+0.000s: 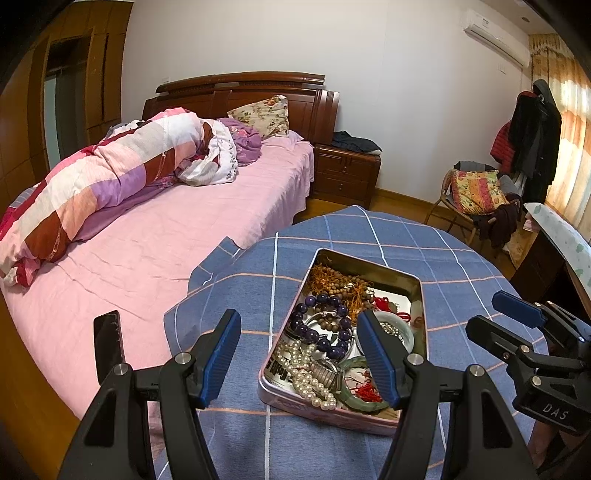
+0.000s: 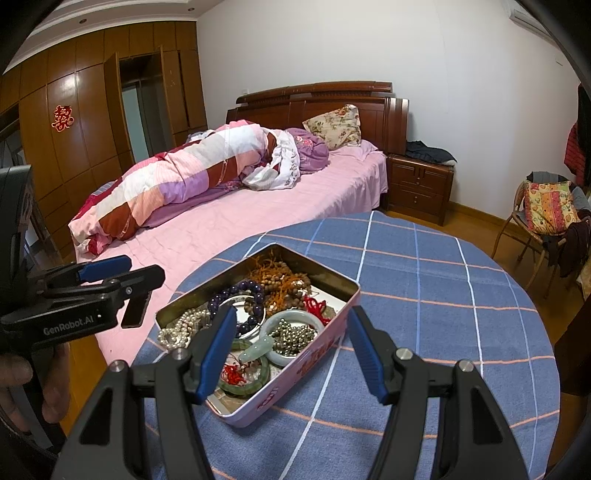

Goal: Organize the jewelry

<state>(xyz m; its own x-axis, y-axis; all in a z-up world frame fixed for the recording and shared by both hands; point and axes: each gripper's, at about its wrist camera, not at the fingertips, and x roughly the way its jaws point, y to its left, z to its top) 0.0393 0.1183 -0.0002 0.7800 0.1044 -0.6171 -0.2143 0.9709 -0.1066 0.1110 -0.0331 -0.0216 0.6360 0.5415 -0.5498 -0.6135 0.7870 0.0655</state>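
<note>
Left tongs (image 1: 299, 354): angled downward over the near left part of the tin, blue pads wide apart, nothing between them.
Right tongs (image 2: 291, 350): tilted down over the tin's near right corner, pads apart and empty.
Jewelry tin (image 1: 415, 295): an open pink metal box on the table (image 1: 461, 258) with its blue checked cloth — full of tangled pieces.
Contents: purple bead bracelet (image 1: 321, 325), pearl necklace (image 1: 304, 373), brown wooden beads (image 1: 345, 286), pale jade bangle (image 2: 295, 338).
Left view only: a dark phone (image 1: 108, 345) lying on the pink bed (image 1: 147, 258), and a wall air conditioner (image 1: 495, 31).
Right view only: a red paper ornament (image 2: 62, 118) on the wardrobe — and the person's fingers (image 2: 14, 373) at the left tongs' handle.
</note>
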